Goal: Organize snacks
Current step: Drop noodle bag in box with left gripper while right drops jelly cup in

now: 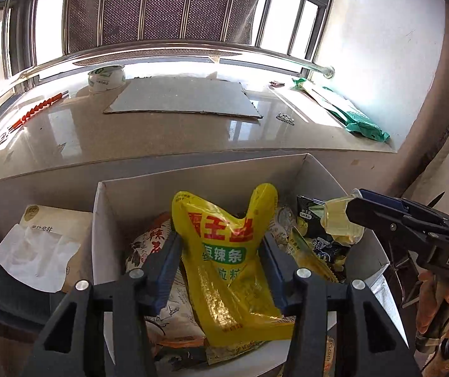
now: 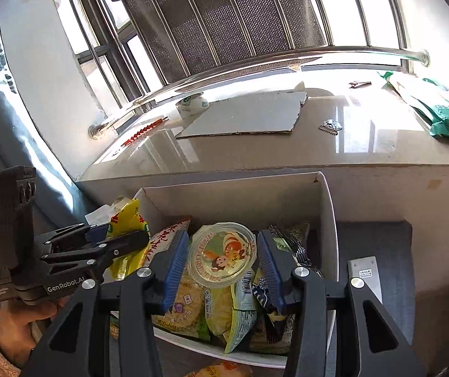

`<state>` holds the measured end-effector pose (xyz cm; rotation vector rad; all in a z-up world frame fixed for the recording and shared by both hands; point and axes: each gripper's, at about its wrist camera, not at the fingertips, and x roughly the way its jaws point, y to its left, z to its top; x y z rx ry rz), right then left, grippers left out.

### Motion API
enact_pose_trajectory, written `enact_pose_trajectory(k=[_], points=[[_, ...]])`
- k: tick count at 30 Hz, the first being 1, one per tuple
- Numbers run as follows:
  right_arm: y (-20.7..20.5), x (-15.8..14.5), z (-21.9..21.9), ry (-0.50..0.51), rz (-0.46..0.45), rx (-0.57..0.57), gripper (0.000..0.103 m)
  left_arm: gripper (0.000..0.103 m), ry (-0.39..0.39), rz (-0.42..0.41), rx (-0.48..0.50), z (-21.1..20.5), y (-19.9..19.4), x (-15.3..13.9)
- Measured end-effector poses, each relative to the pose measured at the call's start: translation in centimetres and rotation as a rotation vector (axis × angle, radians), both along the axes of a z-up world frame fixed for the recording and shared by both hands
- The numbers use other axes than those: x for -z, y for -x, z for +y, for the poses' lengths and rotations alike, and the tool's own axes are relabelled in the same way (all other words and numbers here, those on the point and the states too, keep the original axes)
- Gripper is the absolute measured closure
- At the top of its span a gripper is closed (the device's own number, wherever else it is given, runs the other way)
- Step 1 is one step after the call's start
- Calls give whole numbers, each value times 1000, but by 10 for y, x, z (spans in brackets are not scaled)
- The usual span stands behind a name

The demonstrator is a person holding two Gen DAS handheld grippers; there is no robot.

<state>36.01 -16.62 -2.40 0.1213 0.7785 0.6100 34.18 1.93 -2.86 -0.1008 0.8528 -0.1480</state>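
A white box (image 1: 193, 177) holds several snack packets below the windowsill. My left gripper (image 1: 221, 251) is shut on a yellow snack bag (image 1: 224, 245) and holds it over the box. My right gripper (image 2: 223, 256) is shut on a clear jelly cup (image 2: 223, 254) with a cartoon lid, above the box (image 2: 328, 220). The right gripper also shows in the left wrist view (image 1: 353, 210) with the jelly cup (image 1: 339, 220) in it. The left gripper shows in the right wrist view (image 2: 121, 232) with the yellow bag (image 2: 127, 220).
A beige windowsill (image 1: 99, 138) carries a cardboard sheet (image 1: 180, 97), a tape roll (image 1: 106, 77), a red strip (image 1: 39, 110), a small chain (image 1: 285, 118) and a green packet (image 1: 350, 113). A paper bag (image 1: 48, 245) lies left of the box. A grey remote (image 2: 365, 278) lies right of it.
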Motion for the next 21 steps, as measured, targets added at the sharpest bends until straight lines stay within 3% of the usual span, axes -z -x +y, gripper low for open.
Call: enact_pose_trajectory(k=[1, 2, 9, 15, 21], points=[[-4, 1, 2, 4, 11, 2, 21, 8, -34, 9, -9, -3, -2, 2], [-5, 0, 4, 7, 17, -2, 0, 0, -53, 0, -8, -5, -1, 2], [26, -25, 1, 46, -58, -21, 0, 0, -106, -52, 39, -2, 44, -23], [93, -46, -20, 49, -196, -57, 0, 0, -137, -161, 29, 15, 117, -50], [159, -28, -44, 38, -226, -74, 0, 0, -102, -236, -12, 21, 199, -55]])
